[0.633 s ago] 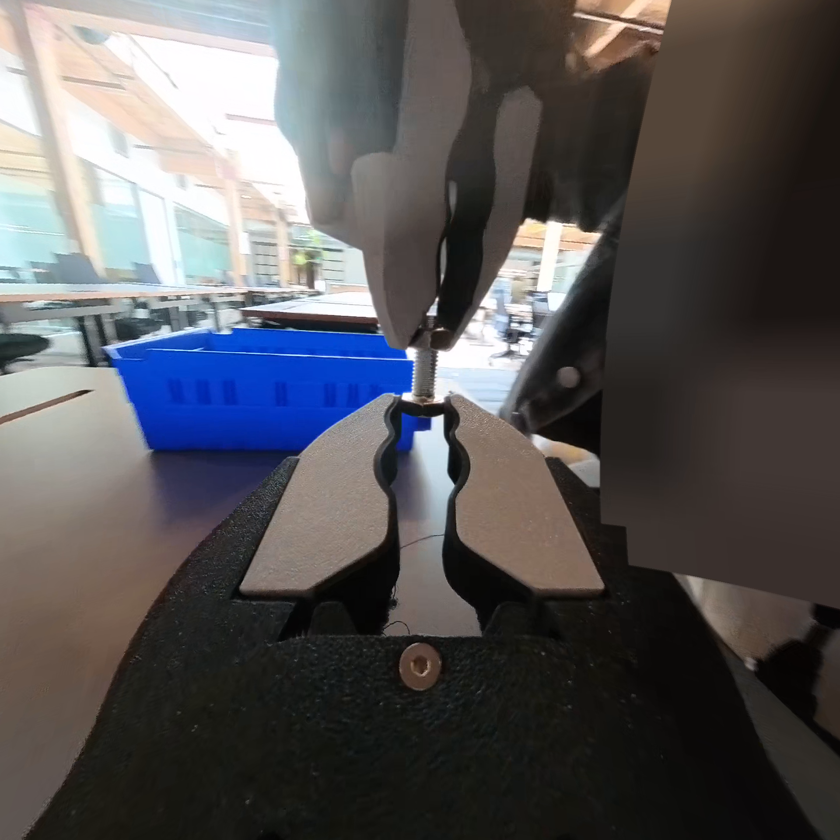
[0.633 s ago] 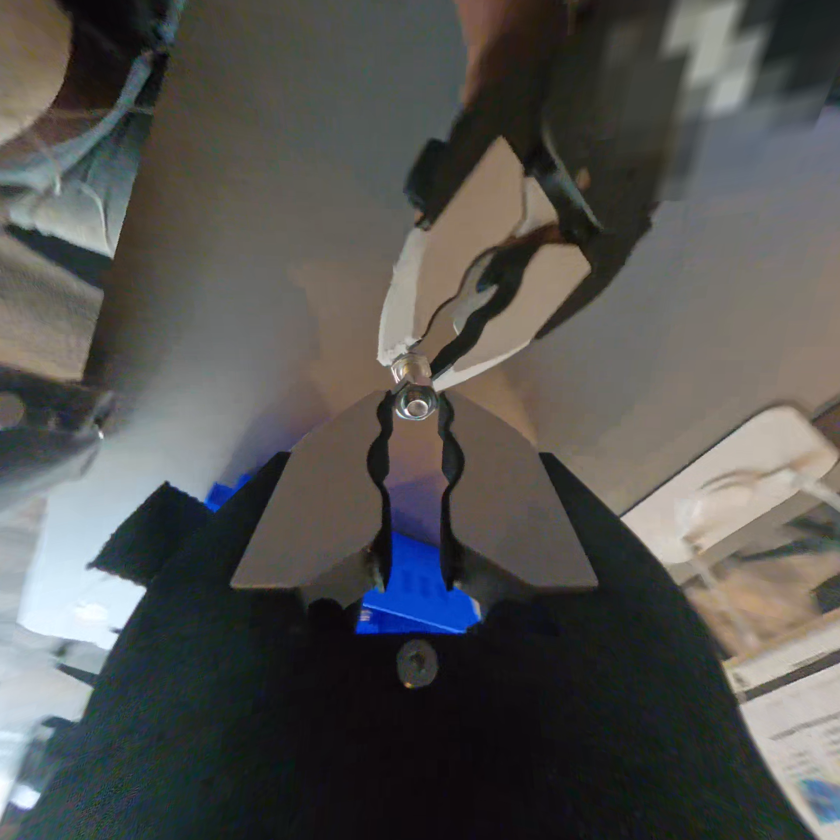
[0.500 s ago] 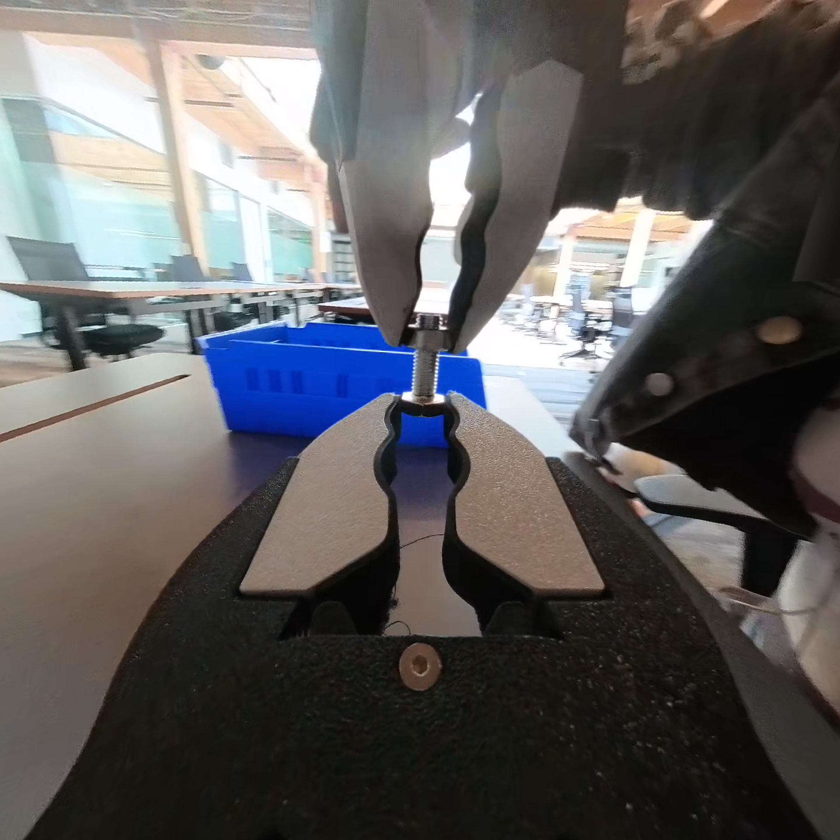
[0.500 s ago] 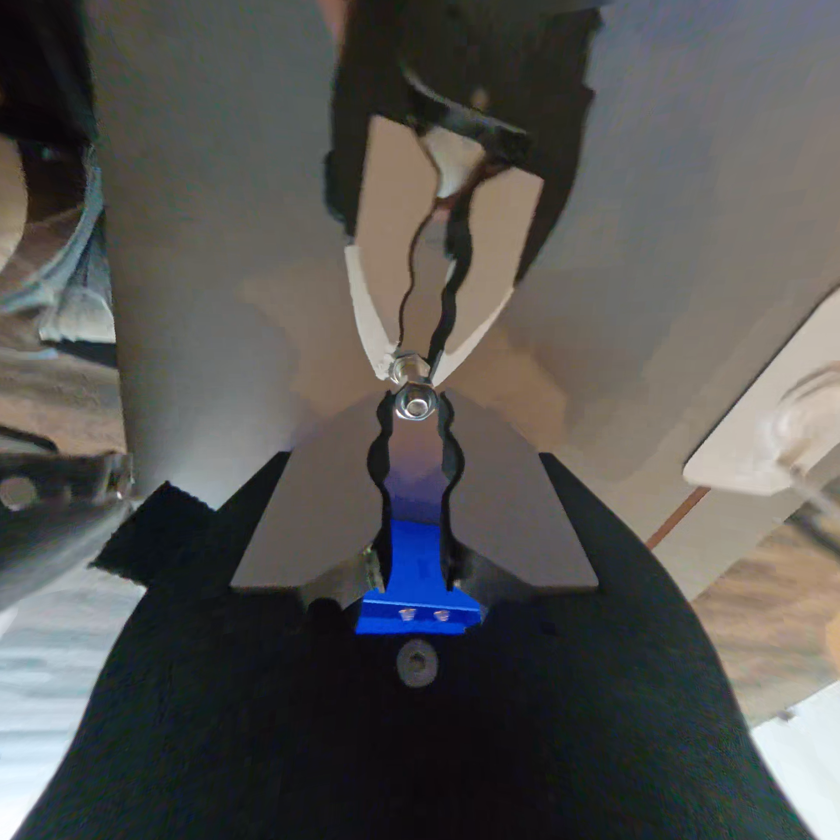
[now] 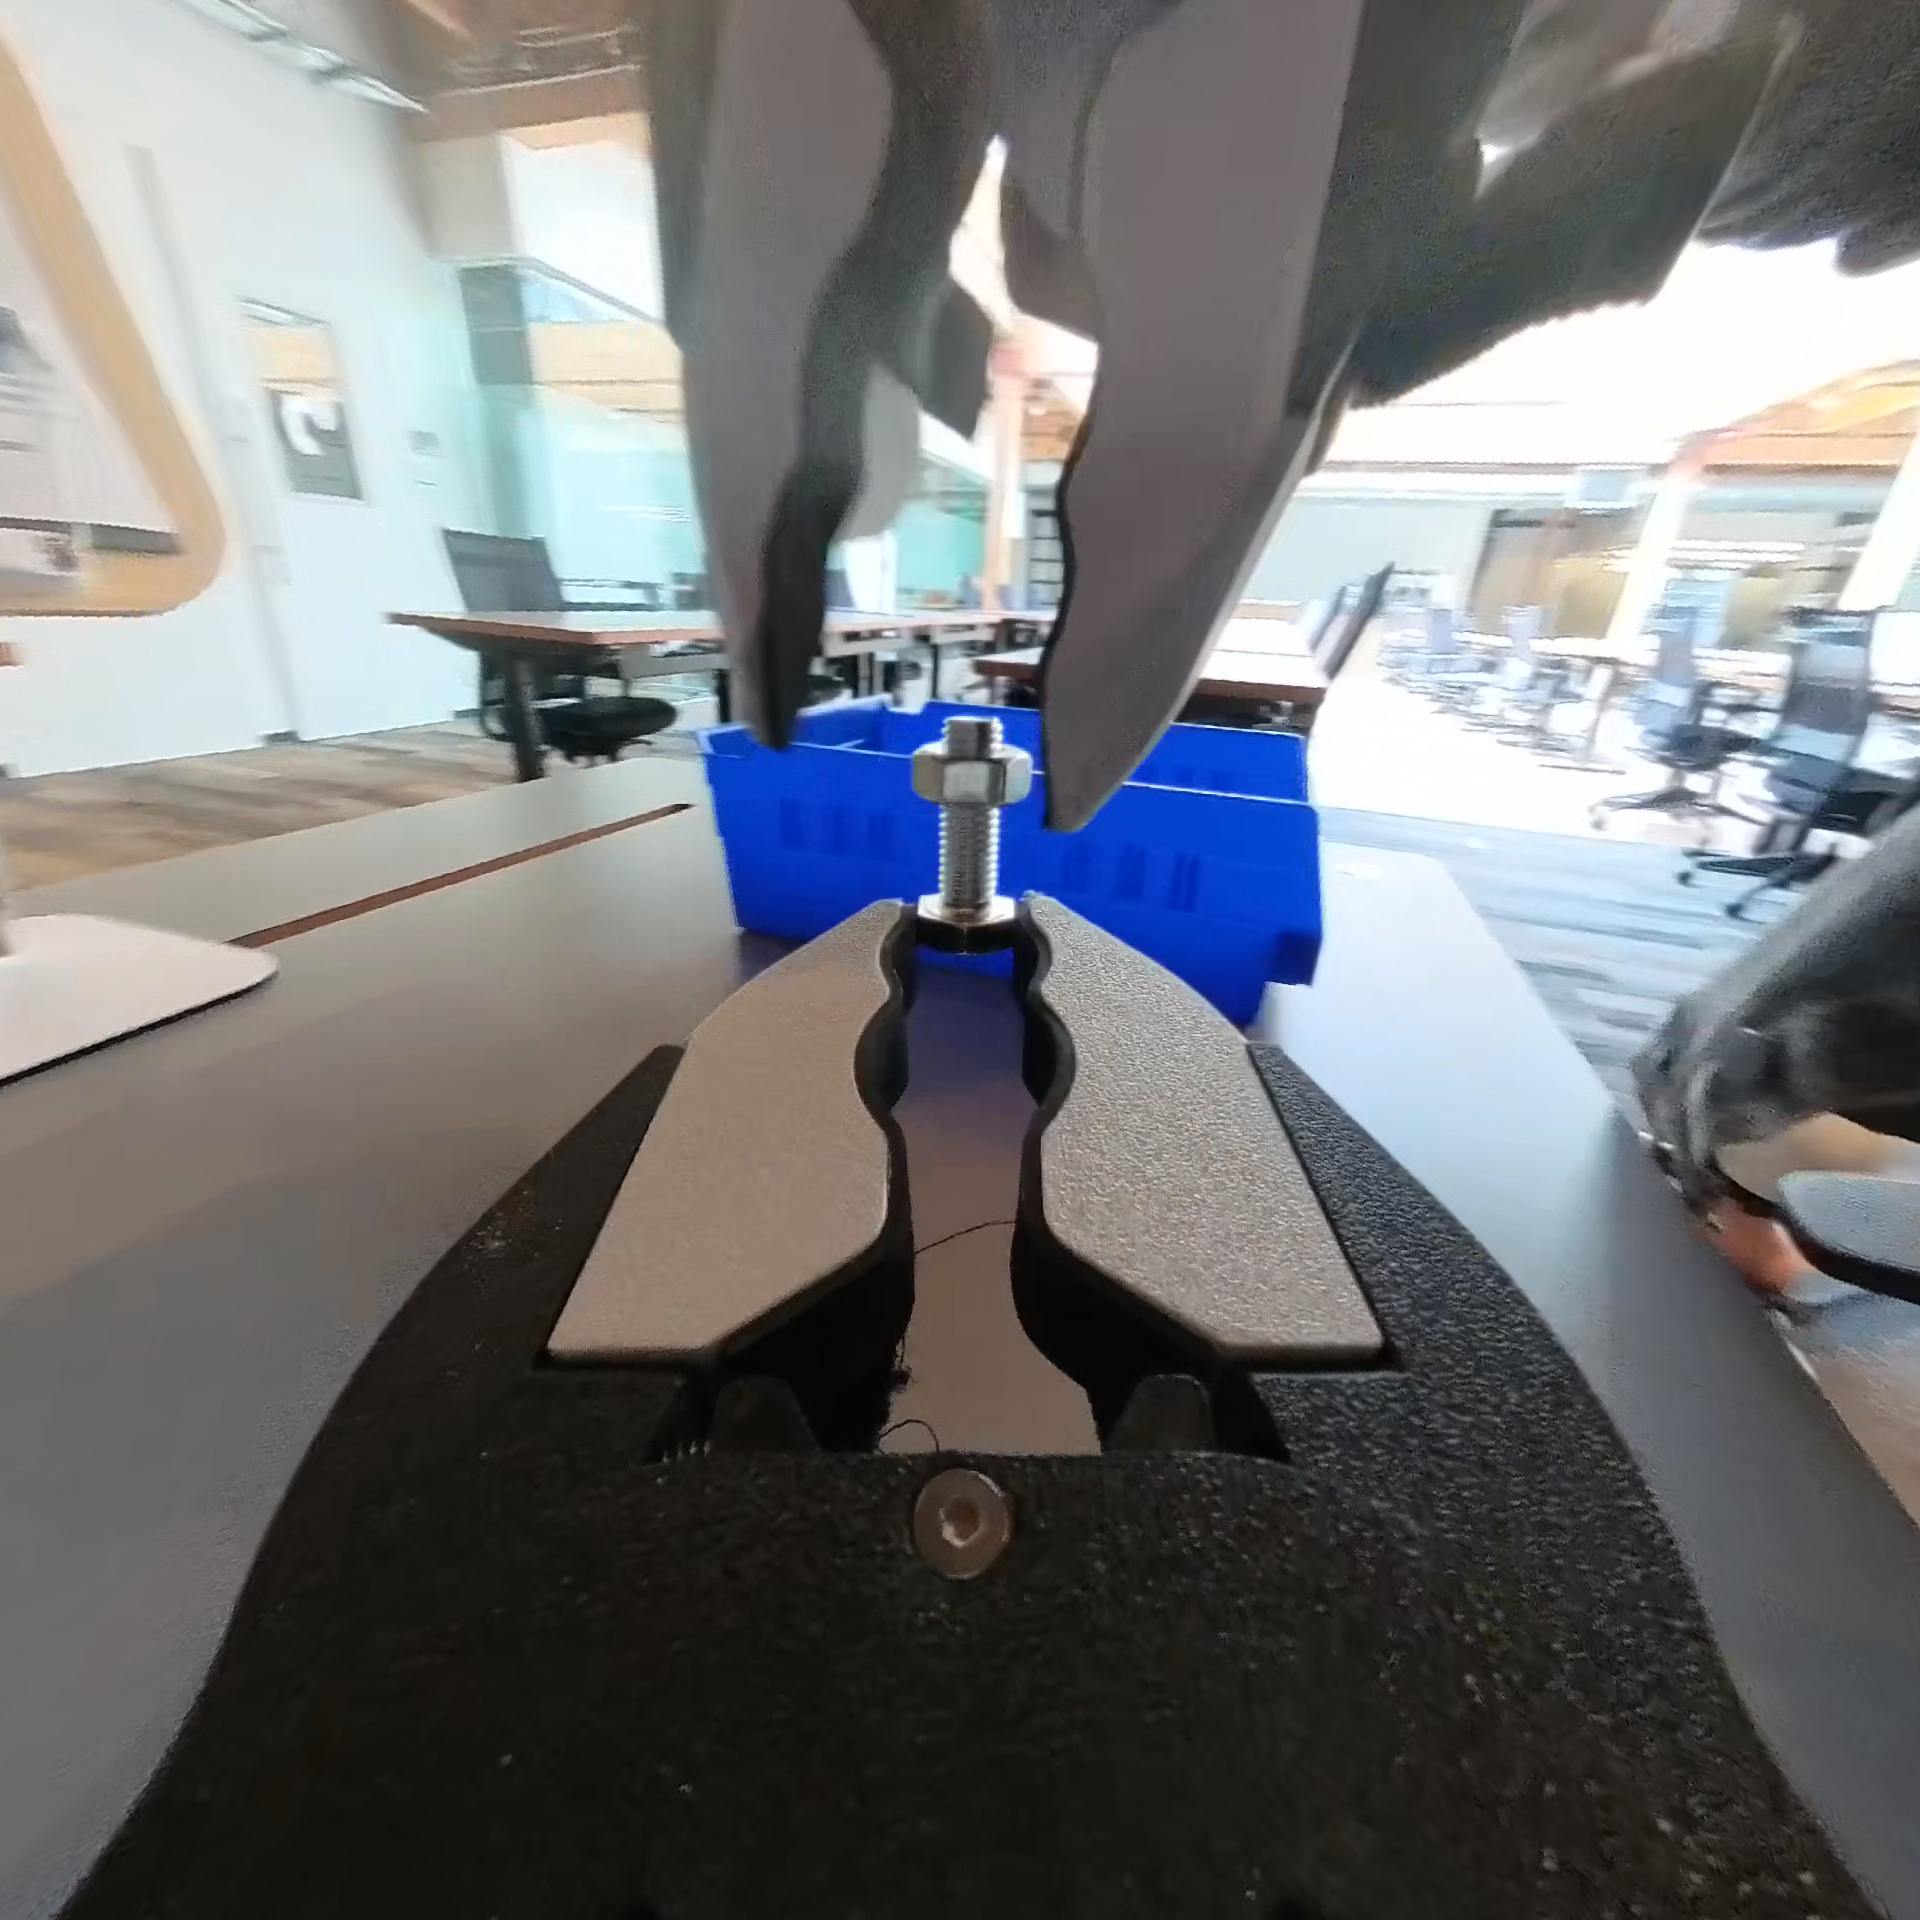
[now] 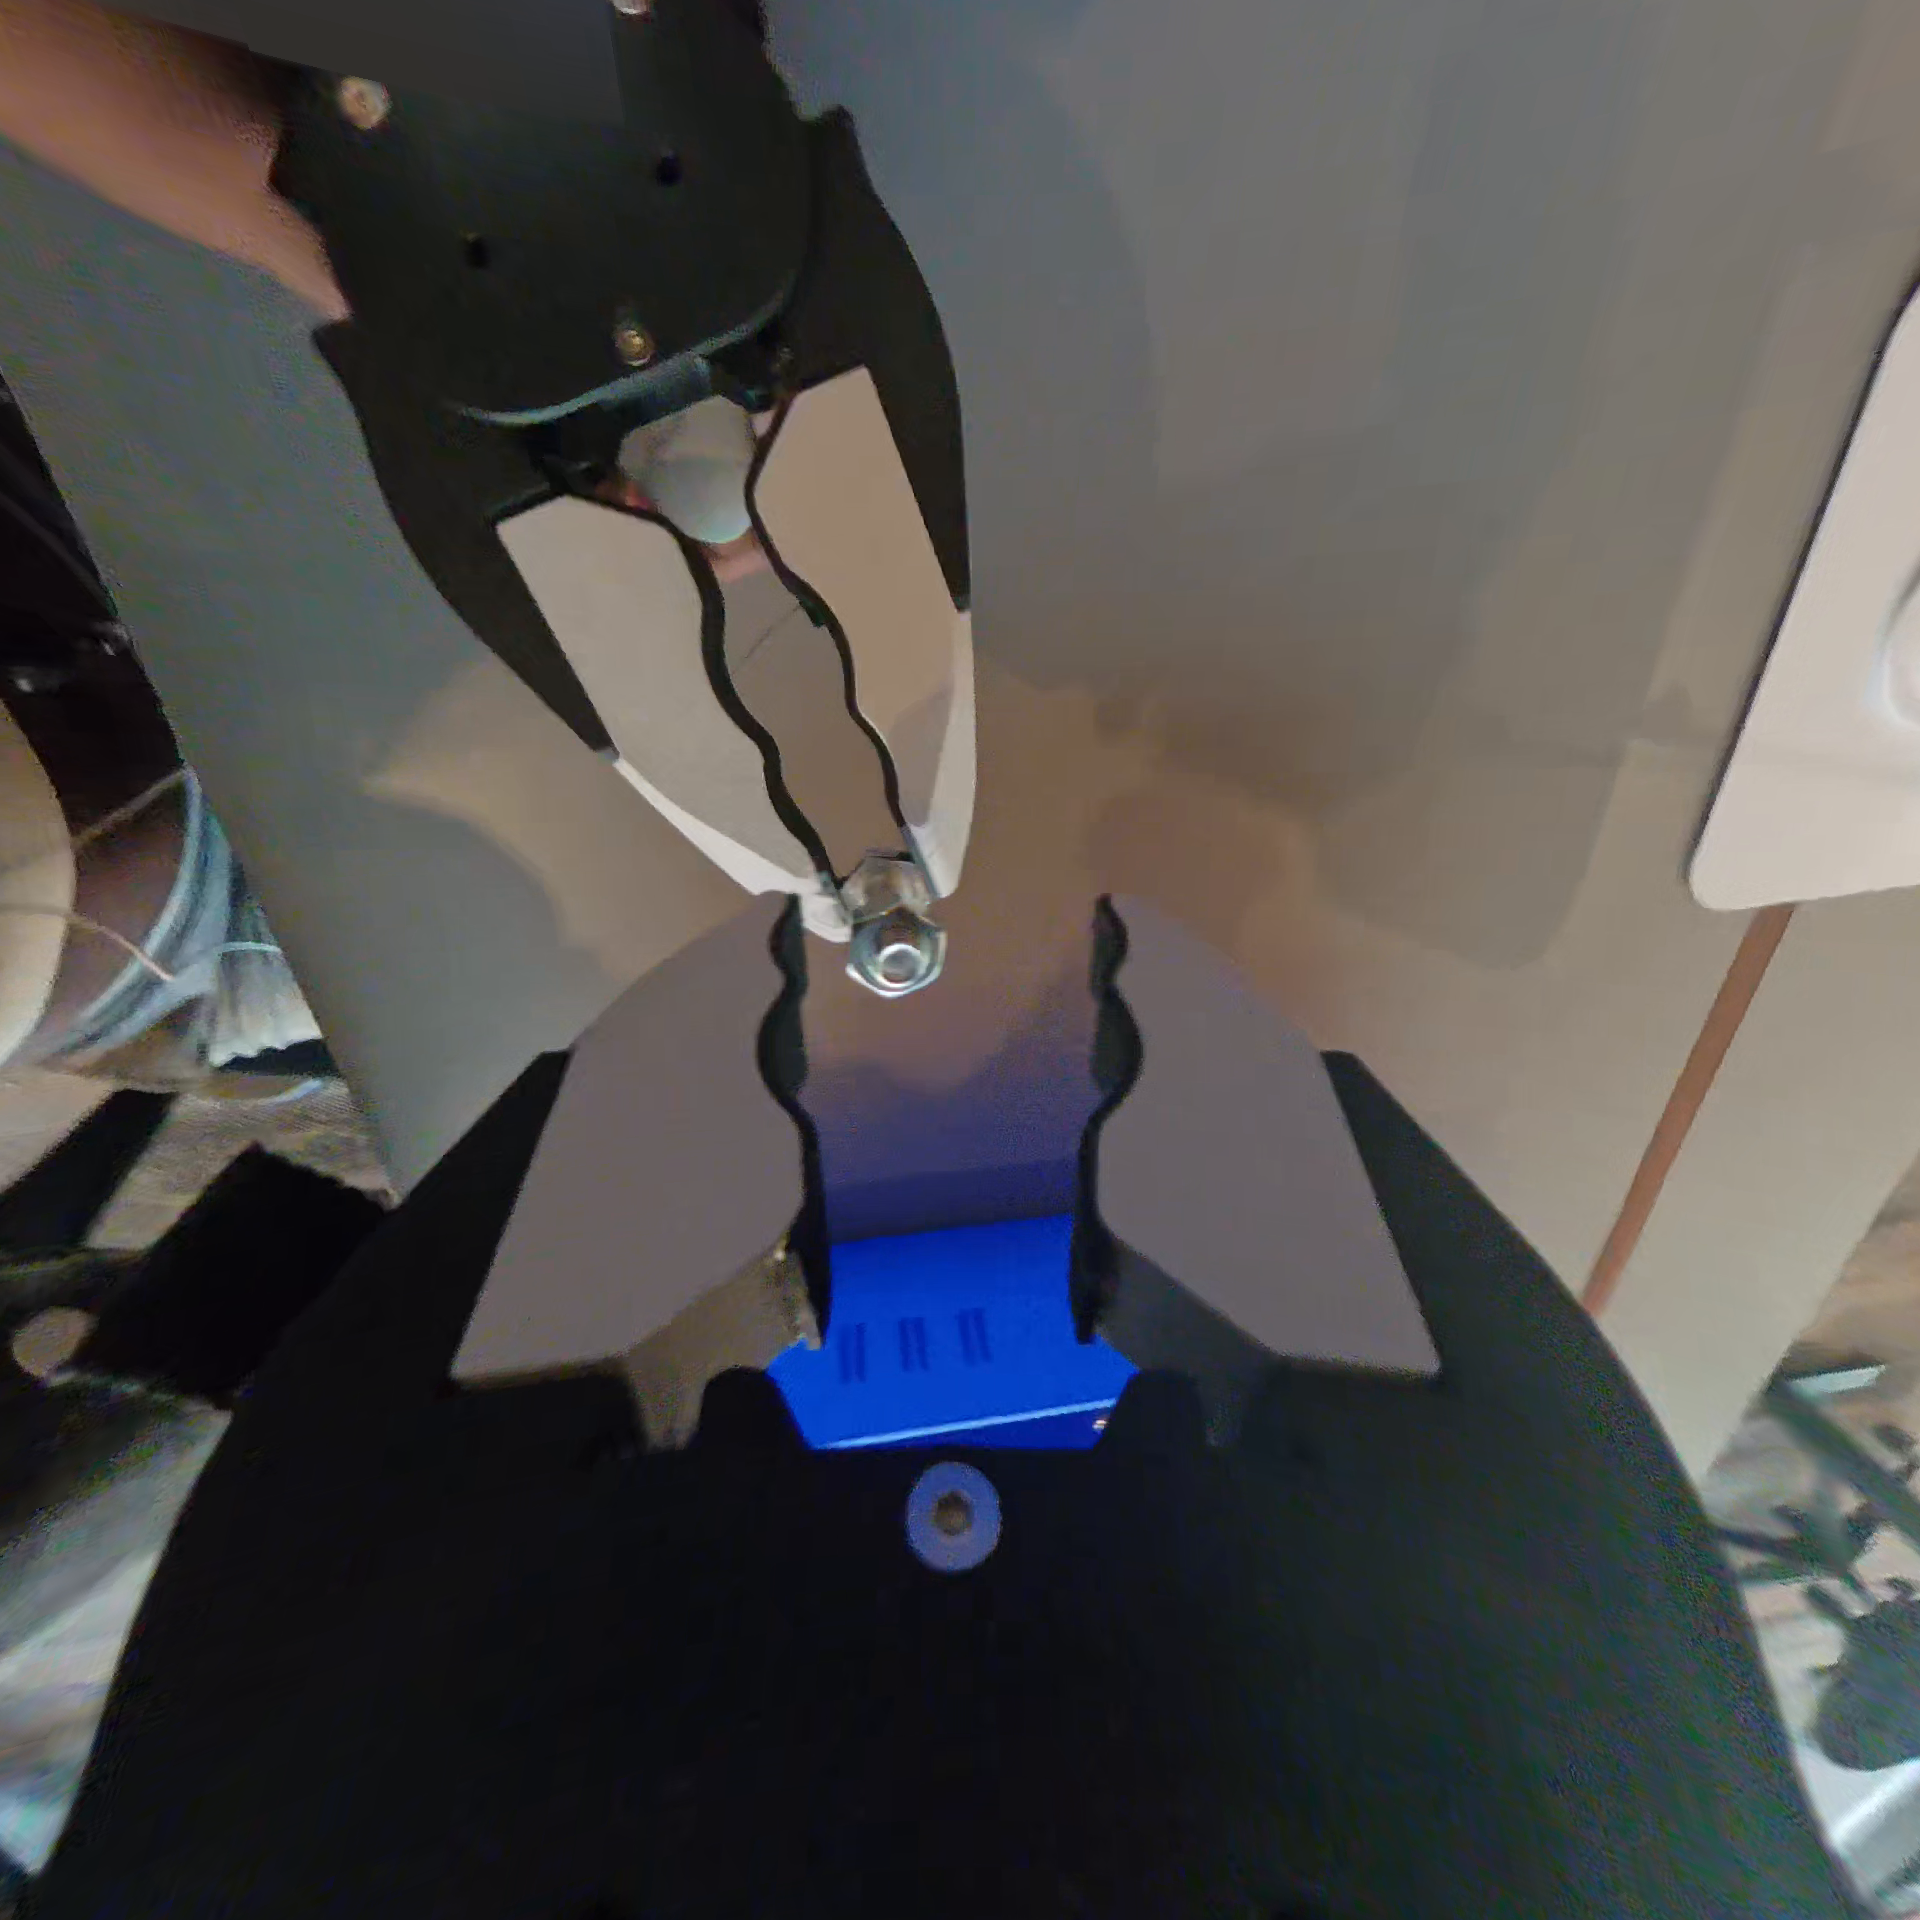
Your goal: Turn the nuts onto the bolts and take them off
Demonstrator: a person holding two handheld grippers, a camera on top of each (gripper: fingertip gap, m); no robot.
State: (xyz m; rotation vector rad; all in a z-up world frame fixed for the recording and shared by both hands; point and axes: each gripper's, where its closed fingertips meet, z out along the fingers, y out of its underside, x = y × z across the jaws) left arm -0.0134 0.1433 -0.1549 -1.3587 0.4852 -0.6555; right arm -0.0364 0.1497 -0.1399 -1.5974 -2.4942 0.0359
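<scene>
Left gripper (image 5: 968,925): pressed together on the head of a bolt (image 5: 968,847), pinched at the very fingertips; same gripper seen from above in the right wrist view (image 6: 878,883), tips closed around the bolt head. Bolt: silver, threaded, standing upright with head down and threaded end up, held above the dark table (image 5: 312,1039) near its far edge. Nut (image 5: 970,771): silver hex, seated near the top of the thread, a short stub of thread showing above it; in the right wrist view seen end-on (image 6: 896,956) with the bolt tip at its centre. Right gripper (image 6: 948,914): spread wide, pointing down over the bolt, nut lying between the fingers toward the left one, touching neither; in the left wrist view its two grey fingers hang from above (image 5: 914,769), one on each side of the nut, clear of it. Blue bin (image 5: 1143,862): plastic, slotted front wall, standing on the table just behind the bolt by the far edge; part of it visible between the right gripper's fingers (image 6: 945,1340). White flat base (image 5: 114,987): on the table toward its left edge, well apart from the bin. Background: desks and office chairs (image 5: 561,675), blurred.
</scene>
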